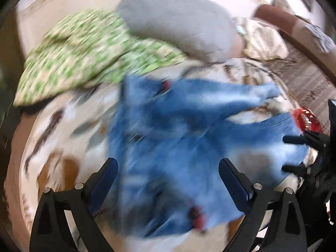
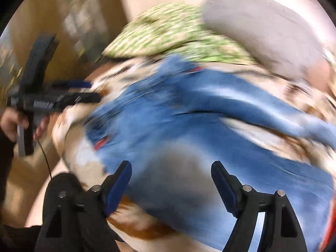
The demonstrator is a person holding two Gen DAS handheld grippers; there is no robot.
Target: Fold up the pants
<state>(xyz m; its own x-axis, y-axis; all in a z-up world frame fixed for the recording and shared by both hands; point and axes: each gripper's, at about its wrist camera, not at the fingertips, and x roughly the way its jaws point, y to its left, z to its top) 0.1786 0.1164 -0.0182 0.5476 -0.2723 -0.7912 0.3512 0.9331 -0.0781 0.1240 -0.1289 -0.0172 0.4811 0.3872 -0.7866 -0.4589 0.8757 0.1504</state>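
Jeans (image 1: 168, 130) lie spread on the patterned bedspread (image 1: 54, 138), legs splayed, bare cover around them. Left gripper (image 1: 168, 180) and right gripper (image 2: 171, 185) hover above, jaws wide, gripping nothing. Green pillow (image 1: 84, 50) and grey pillow (image 1: 178, 25) crowd the far edge. Motion blur hides seams.

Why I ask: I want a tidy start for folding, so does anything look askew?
Yes. The blue pants lie rumpled on the patterned bedspread, legs splayed apart rather than aligned. Both frames are motion-blurred, so finer flaws cannot be judged.
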